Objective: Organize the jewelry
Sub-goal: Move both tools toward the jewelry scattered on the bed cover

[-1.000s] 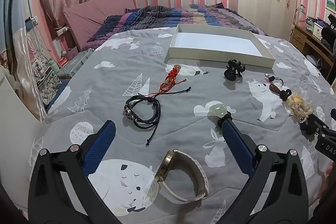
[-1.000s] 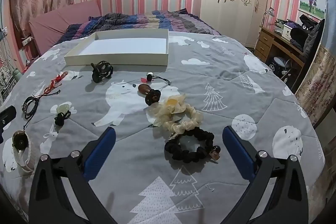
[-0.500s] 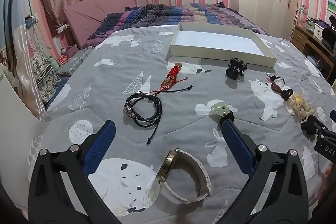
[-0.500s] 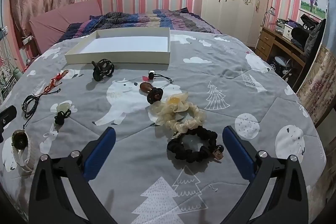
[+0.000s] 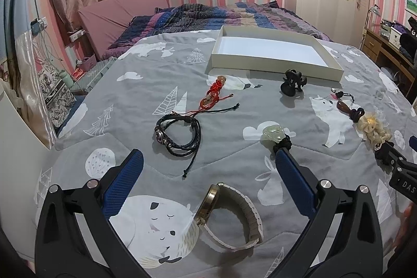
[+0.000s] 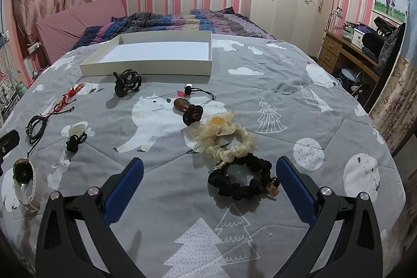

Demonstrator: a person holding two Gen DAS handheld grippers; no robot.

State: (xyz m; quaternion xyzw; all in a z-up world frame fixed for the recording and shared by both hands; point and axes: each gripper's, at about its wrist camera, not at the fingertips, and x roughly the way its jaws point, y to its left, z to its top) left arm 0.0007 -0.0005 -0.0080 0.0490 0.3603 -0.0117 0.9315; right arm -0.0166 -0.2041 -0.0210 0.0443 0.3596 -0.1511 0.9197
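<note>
While both grippers gape wide and carry nothing, the left gripper (image 5: 208, 166) frames the wristwatch (image 5: 229, 218) at lower centre — the right gripper (image 6: 209, 168) frames the black scrunchie (image 6: 242, 180). White tray (image 5: 273, 67) sits empty, upper centre. Best to straddle each band squarely before closing — soft bedding gives.

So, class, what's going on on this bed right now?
A person holds two grippers over a grey bedspread strewn with jewelry. The left gripper is open, hovering just above the white-strapped watch. The right gripper is open near the black scrunchie. Nothing is gripped, and the white tray holds nothing visible.
</note>
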